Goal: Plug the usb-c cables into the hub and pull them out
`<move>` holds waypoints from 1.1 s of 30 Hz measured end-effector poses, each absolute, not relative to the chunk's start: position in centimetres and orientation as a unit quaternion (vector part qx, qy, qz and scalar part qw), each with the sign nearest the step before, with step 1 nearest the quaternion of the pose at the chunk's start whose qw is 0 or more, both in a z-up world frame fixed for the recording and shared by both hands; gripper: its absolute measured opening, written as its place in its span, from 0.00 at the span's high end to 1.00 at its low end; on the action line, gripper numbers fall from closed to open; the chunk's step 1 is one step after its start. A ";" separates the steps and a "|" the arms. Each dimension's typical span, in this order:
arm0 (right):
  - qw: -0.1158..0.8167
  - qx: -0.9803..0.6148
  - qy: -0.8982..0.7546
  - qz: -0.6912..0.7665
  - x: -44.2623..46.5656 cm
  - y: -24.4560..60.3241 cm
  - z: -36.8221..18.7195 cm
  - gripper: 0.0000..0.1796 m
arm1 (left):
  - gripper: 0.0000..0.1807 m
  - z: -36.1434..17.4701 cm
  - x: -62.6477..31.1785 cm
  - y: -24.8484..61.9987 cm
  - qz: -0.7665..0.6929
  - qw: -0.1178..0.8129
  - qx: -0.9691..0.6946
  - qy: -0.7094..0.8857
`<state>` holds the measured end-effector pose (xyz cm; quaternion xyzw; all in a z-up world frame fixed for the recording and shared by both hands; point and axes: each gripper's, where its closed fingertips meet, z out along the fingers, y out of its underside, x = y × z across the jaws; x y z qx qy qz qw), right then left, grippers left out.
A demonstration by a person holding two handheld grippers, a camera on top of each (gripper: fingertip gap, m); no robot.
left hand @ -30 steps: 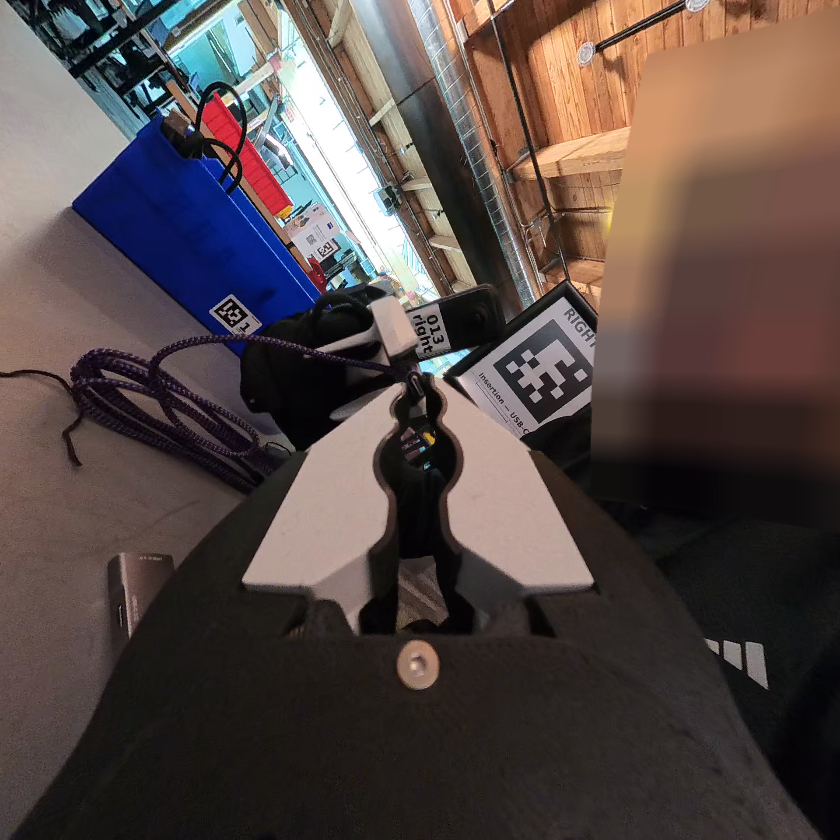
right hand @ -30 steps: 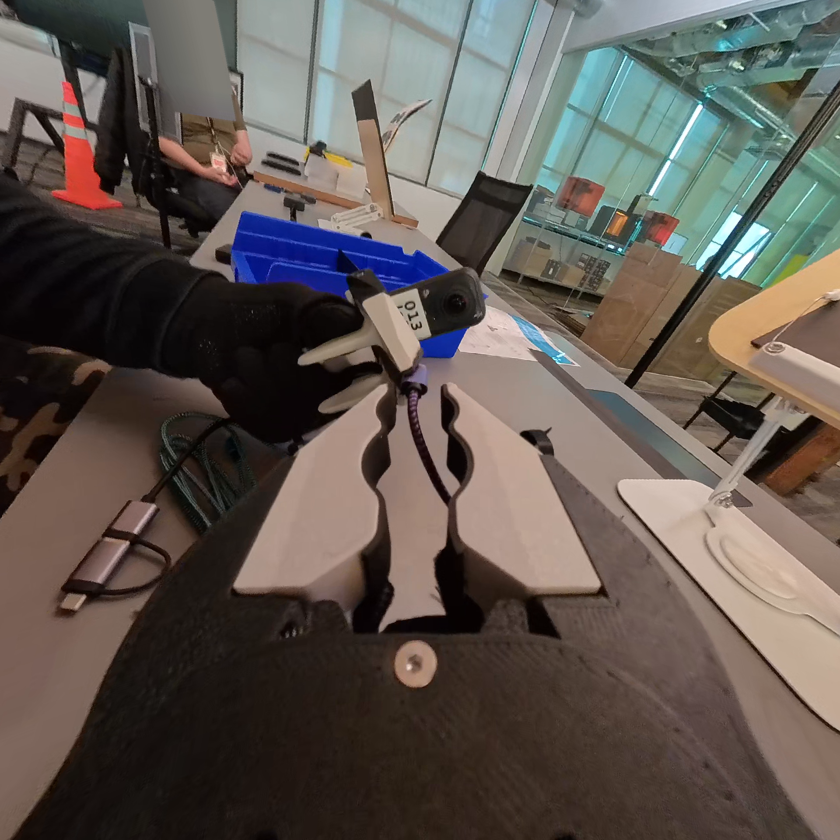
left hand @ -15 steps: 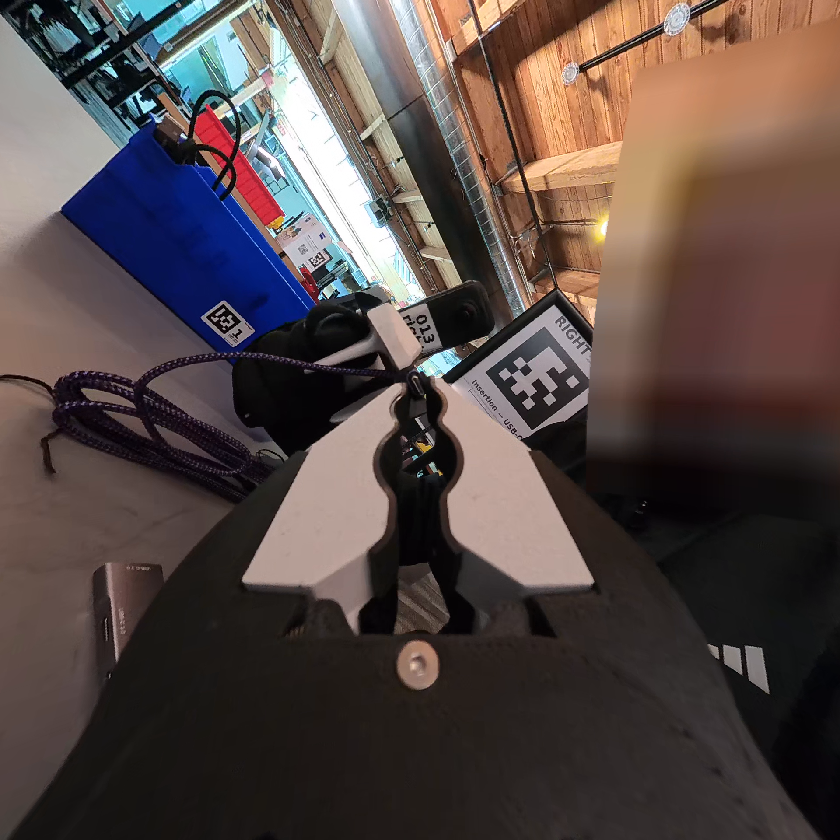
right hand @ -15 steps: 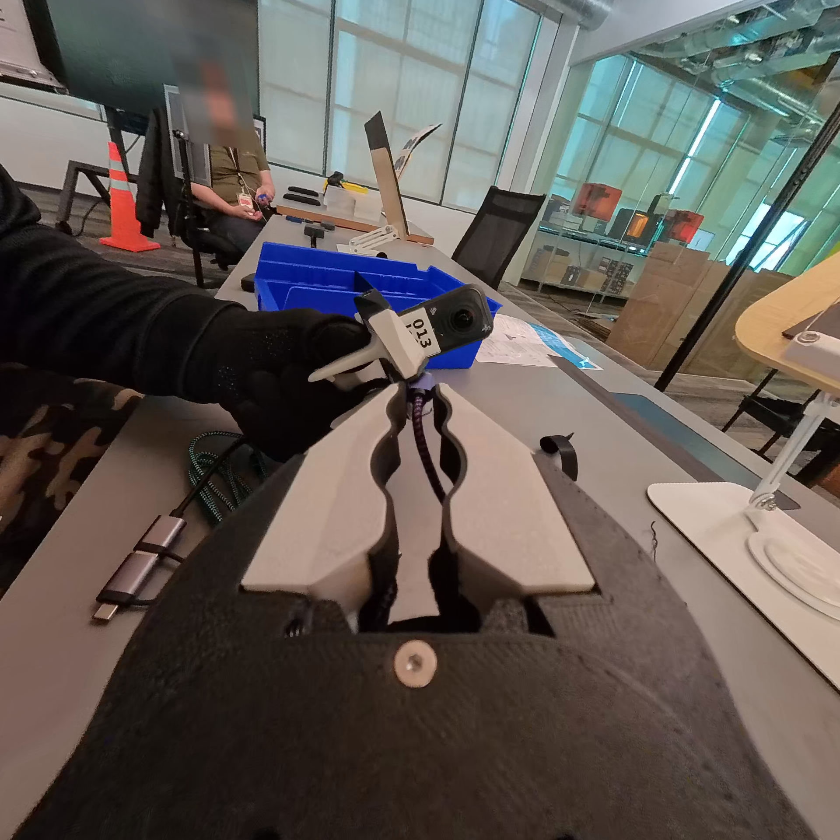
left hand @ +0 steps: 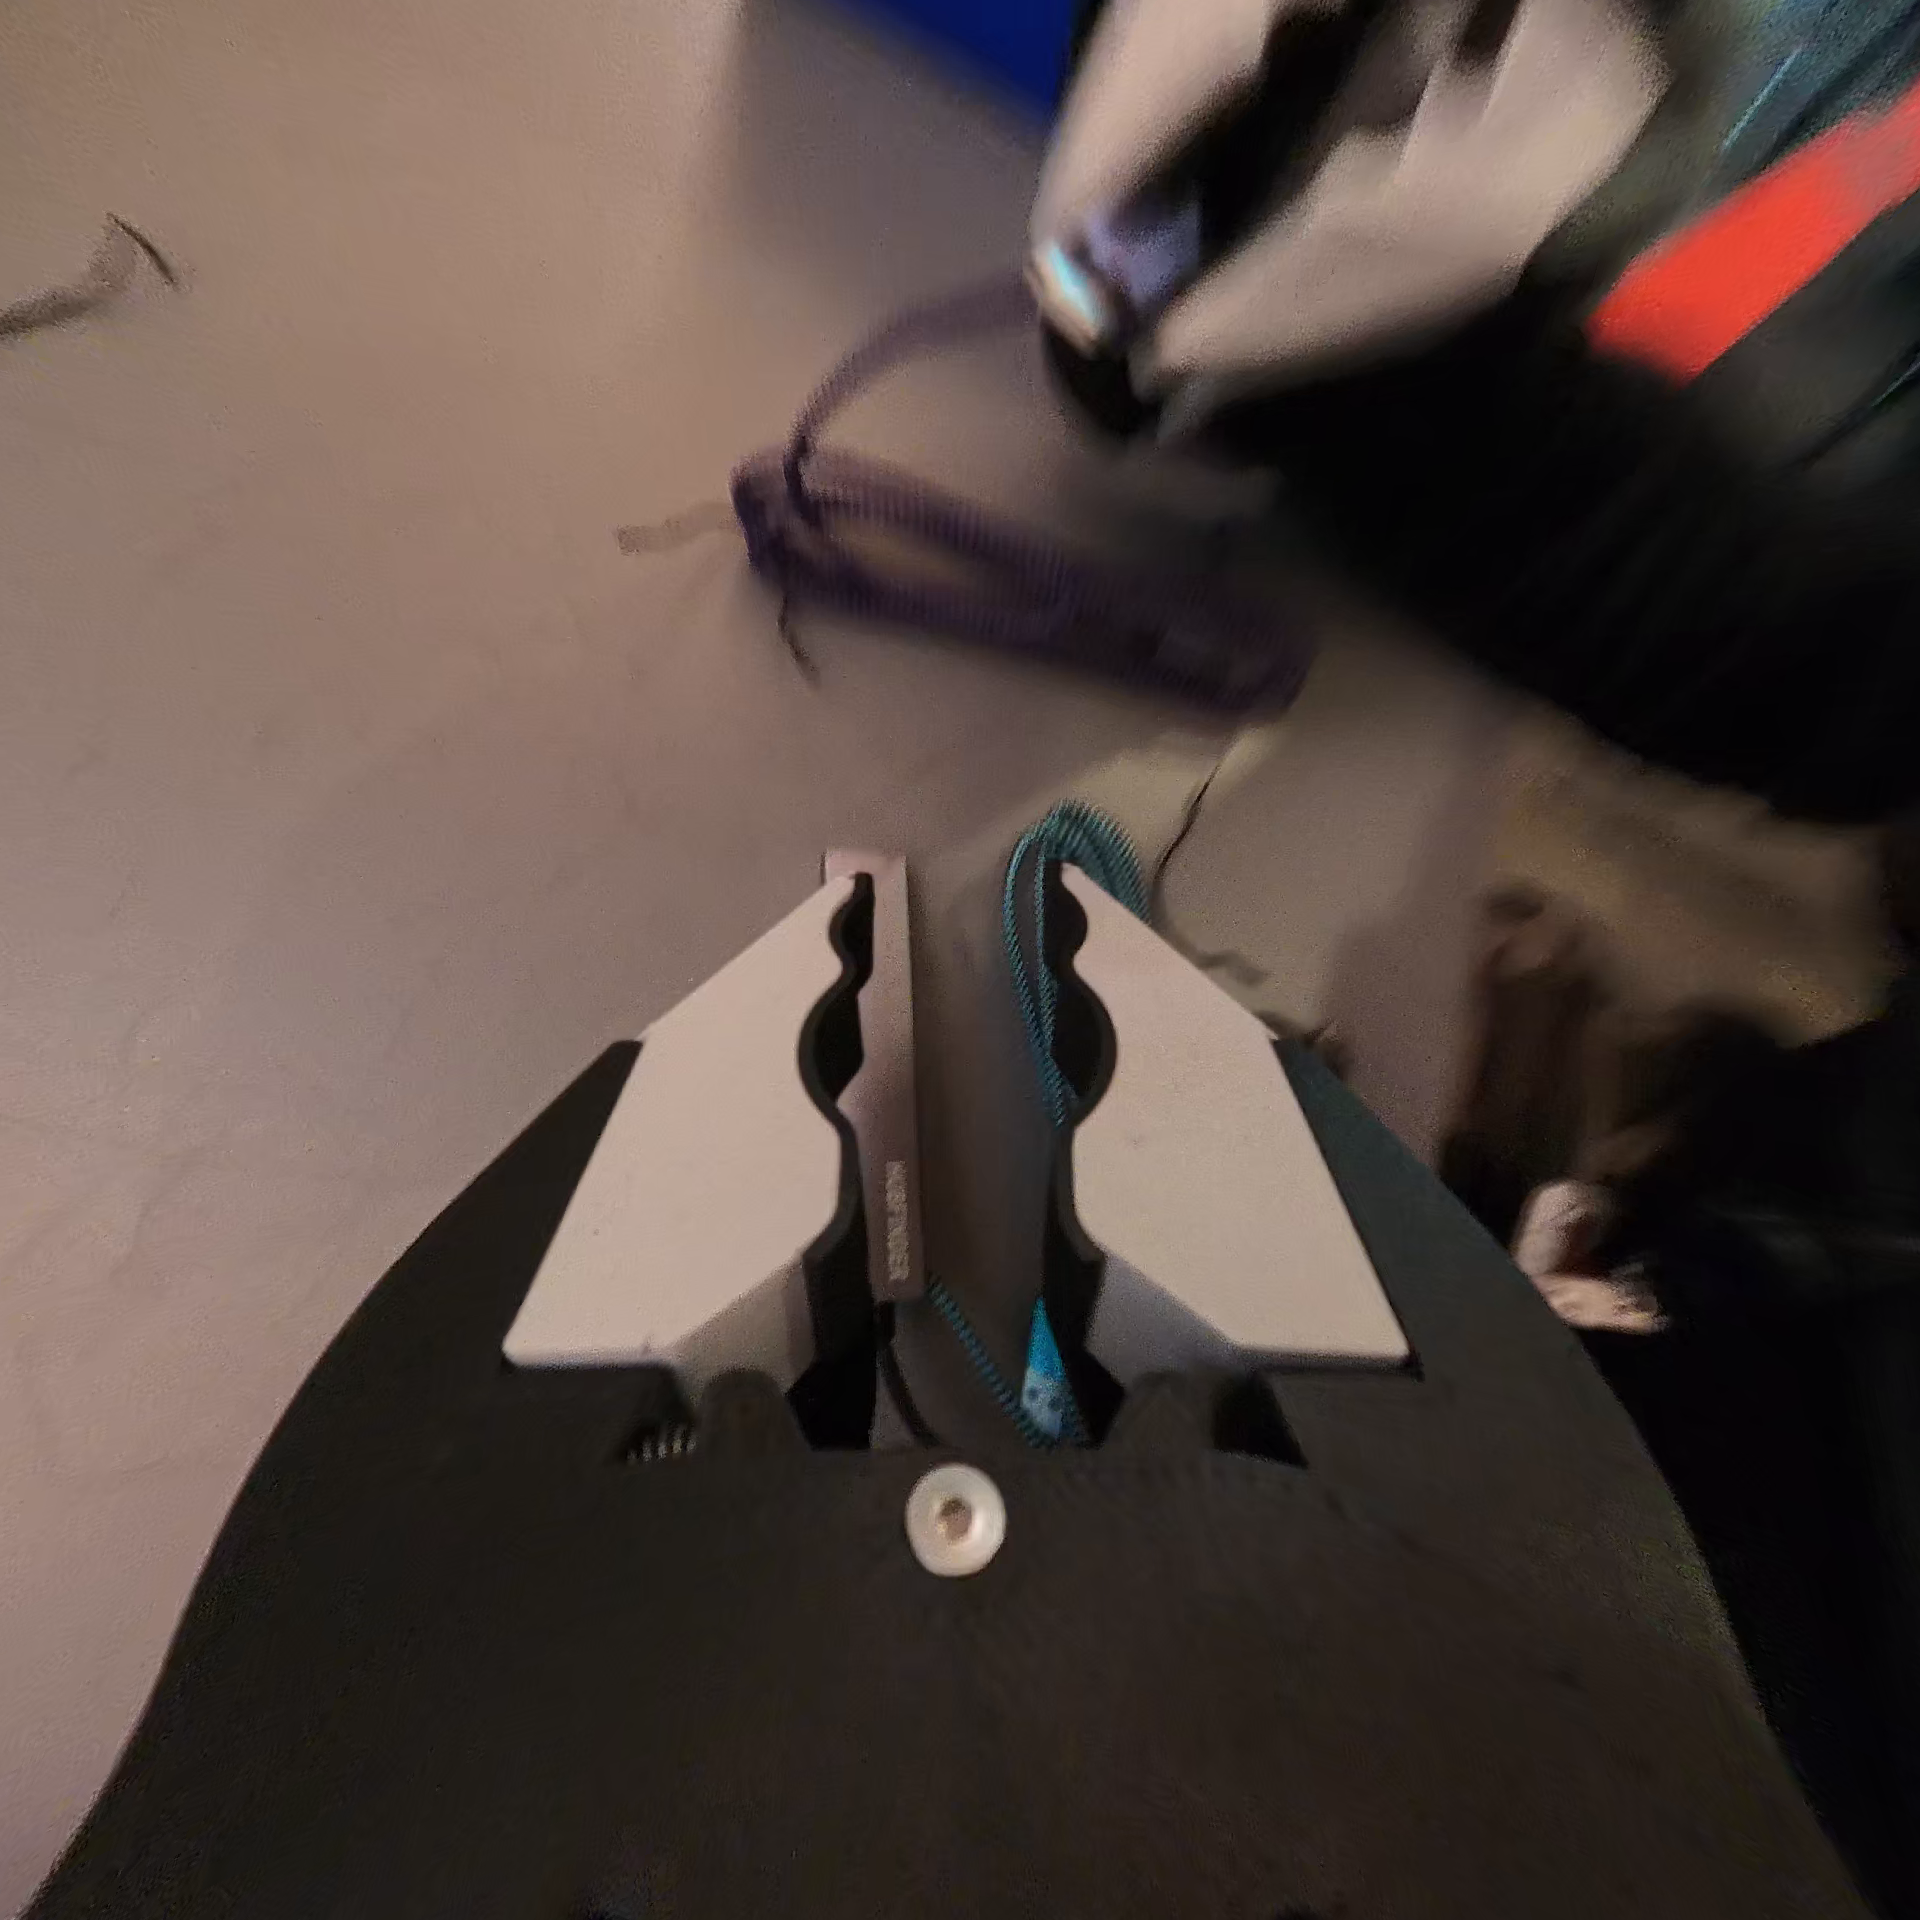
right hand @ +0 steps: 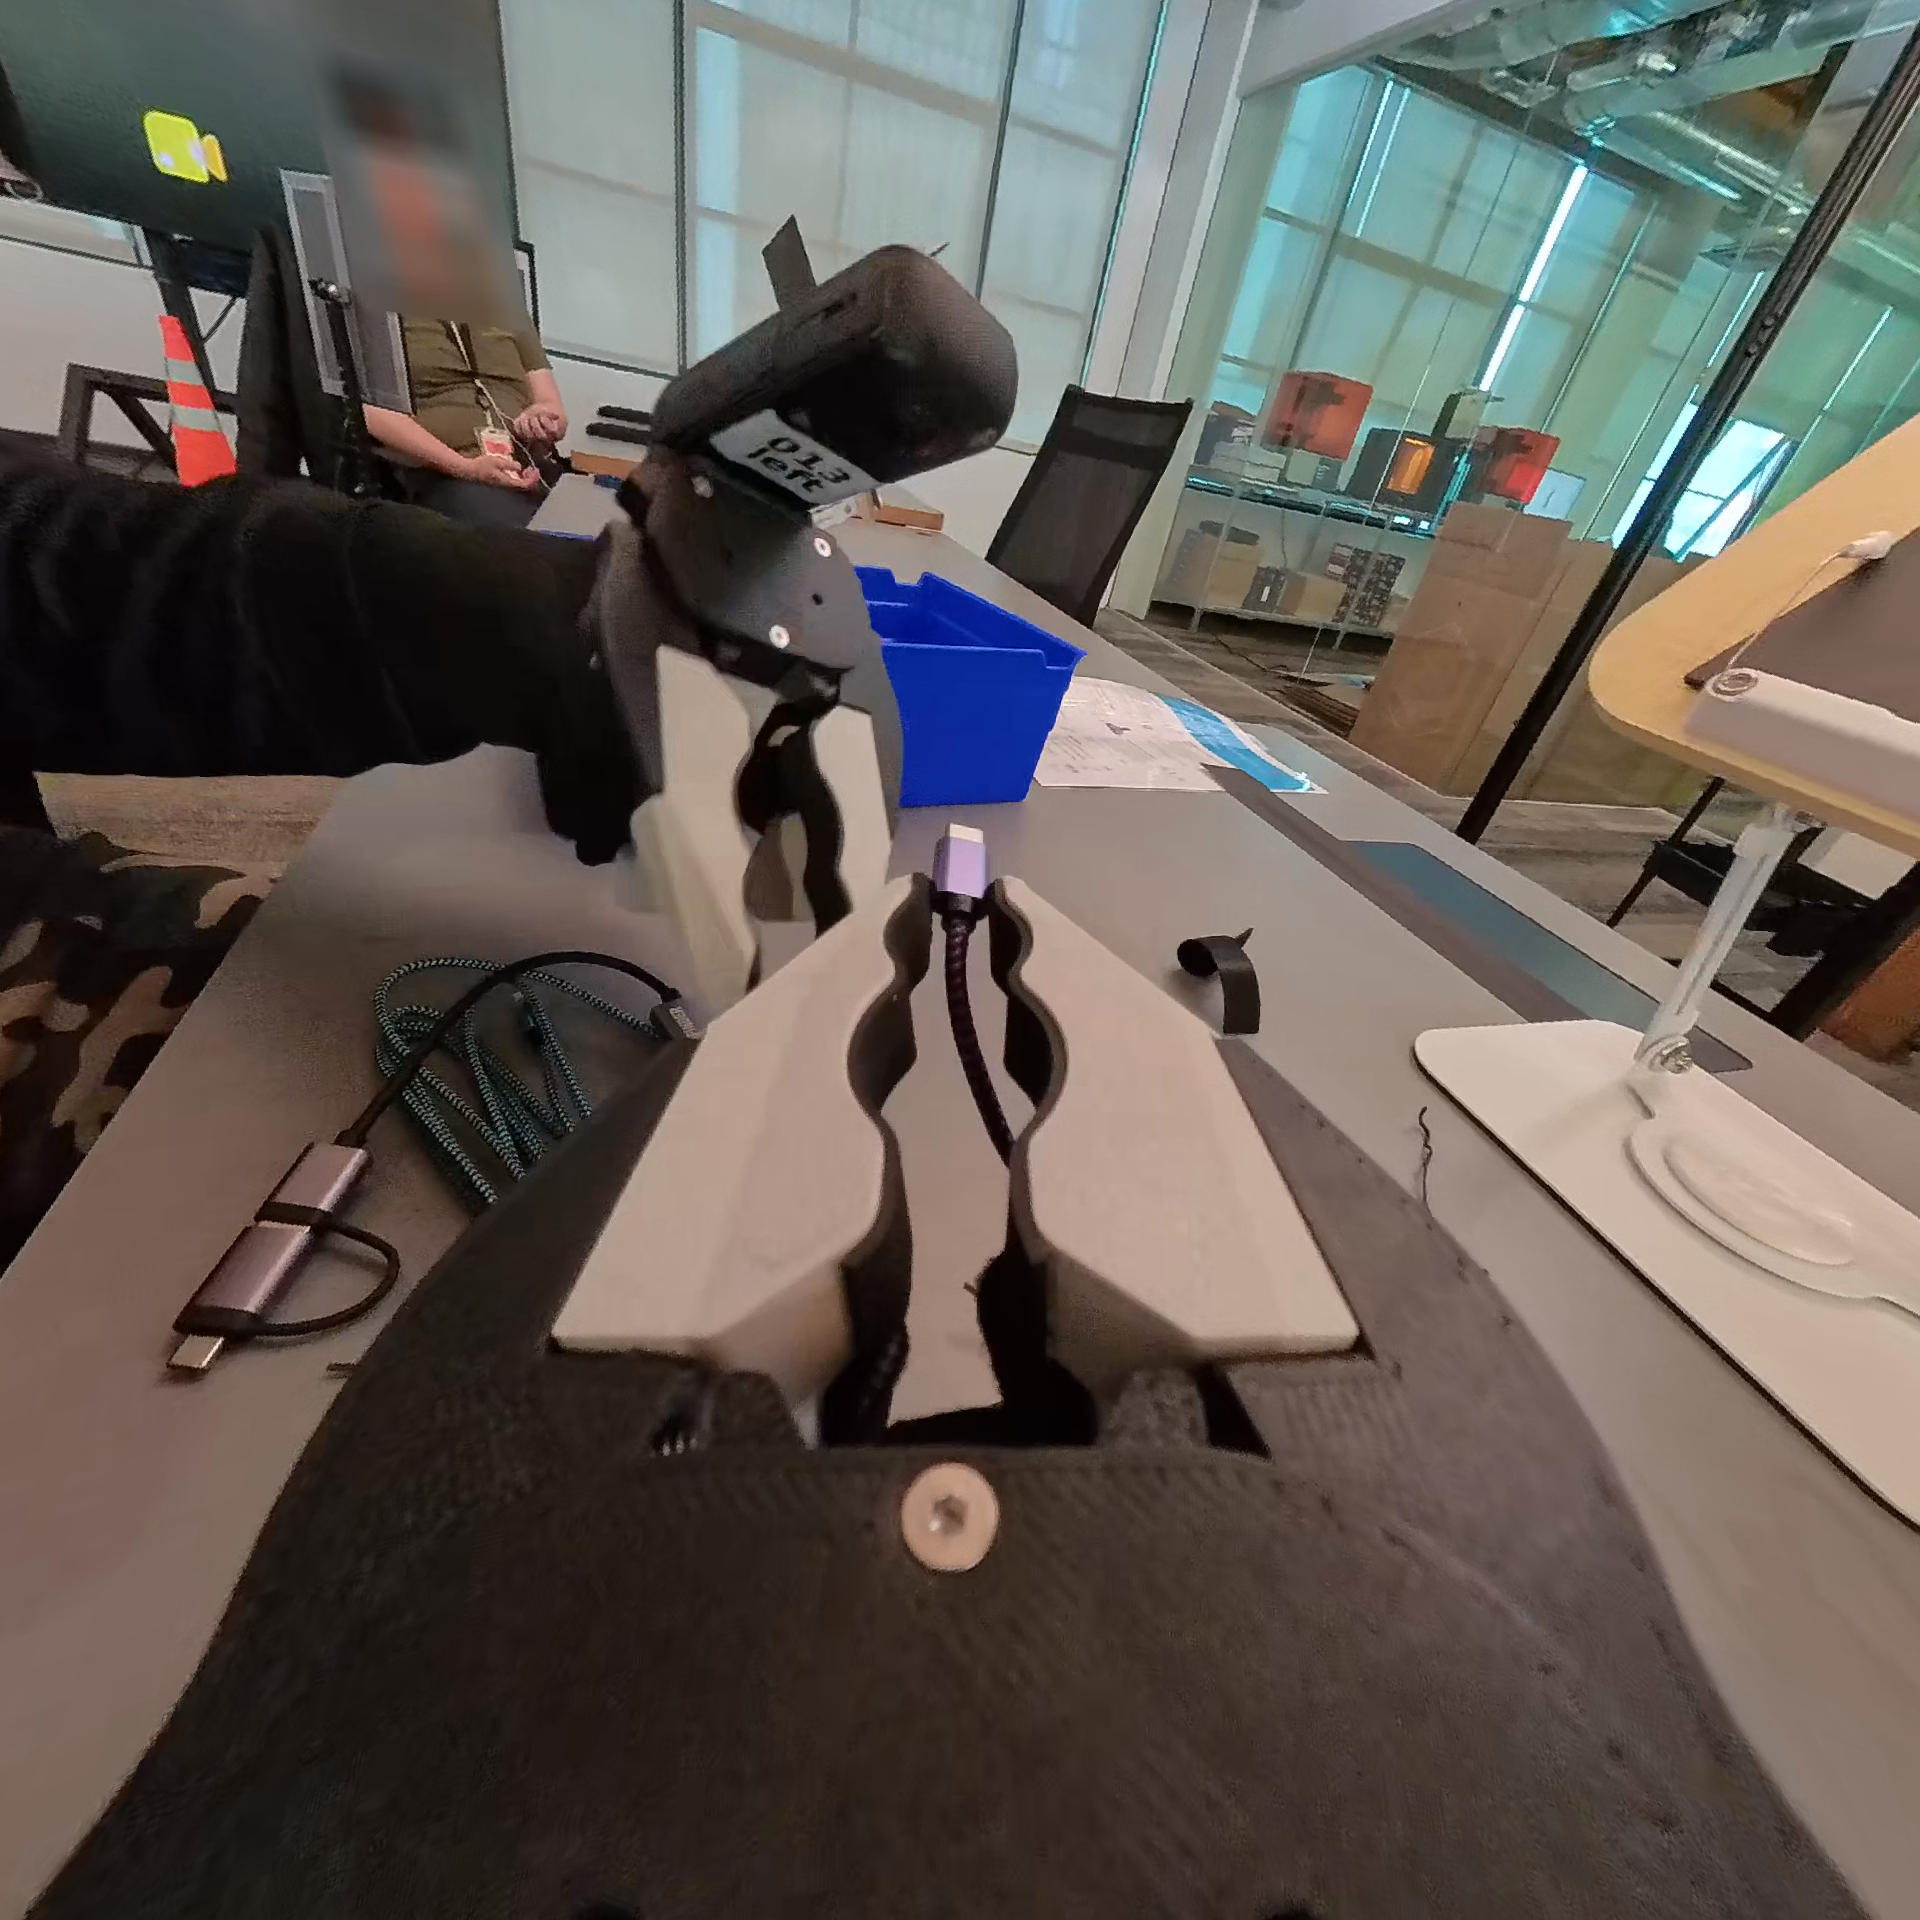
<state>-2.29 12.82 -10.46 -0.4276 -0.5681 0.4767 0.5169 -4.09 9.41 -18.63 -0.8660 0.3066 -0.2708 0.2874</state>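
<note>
Both grippers parted since earlier | left gripper (left hand: 961,883) now over hub (left hand: 891,1081) | right gripper (right hand: 951,894) keeps purple plug (right hand: 958,862)

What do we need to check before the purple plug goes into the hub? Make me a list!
1. Right gripper holds the purple plug: ok, it is clamped at the tips with the metal end sticking out.
2. Left gripper grips the hub: not ok. Its jaws are open, and the hub lies between them against one finger.
3. Hub port faces the plug: cannot tell, because no port shows.
4. Teal cable is out of the way: not ok. It runs between the left gripper's fingers beside the hub.
5. Purple cable has slack: ok, its coil lies loose on the table.
</note>
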 end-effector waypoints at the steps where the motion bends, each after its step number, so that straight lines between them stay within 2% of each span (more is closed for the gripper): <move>1: 0.517 -0.428 -0.568 0.476 -2.3 12.9 -10.5 0.95 | 0.82 -19.5 -4.0 9.2 -0.241 0.271 -0.874 0.324; 7: 0.515 -0.434 -0.570 0.470 -2.3 13.1 -10.9 0.95 | 0.82 -23.0 -4.4 9.2 -0.148 0.214 -0.896 0.360; 11: 0.513 -0.434 -0.572 0.471 -2.2 13.1 -10.9 0.95 | 0.81 -24.0 -4.7 9.6 -0.114 0.209 -0.901 0.362; 15: 0.511 -0.433 -0.574 0.471 -2.2 13.0 -11.0 0.95 | 0.84 -24.1 -4.5 10.0 -0.110 0.214 -0.900 0.362; 16: 0.511 -0.433 -0.574 0.471 -2.2 13.0 -10.9 0.95 | 0.89 -24.2 -4.6 10.1 -0.105 0.216 -0.900 0.365; 20: 0.511 -0.434 -0.573 0.471 -2.1 13.1 -10.9 0.95 | 0.89 -24.2 -4.8 10.4 -0.100 0.229 -0.896 0.366; 28: 0.484 -0.431 -0.592 0.478 -1.7 12.5 -11.3 0.96 | 0.89 -19.3 -6.4 10.0 -0.152 0.310 -0.868 0.357; 33: 0.451 -0.426 -0.621 0.479 -1.9 11.4 -12.4 0.96 | 0.89 -17.4 -7.3 9.4 -0.135 0.323 -0.844 0.407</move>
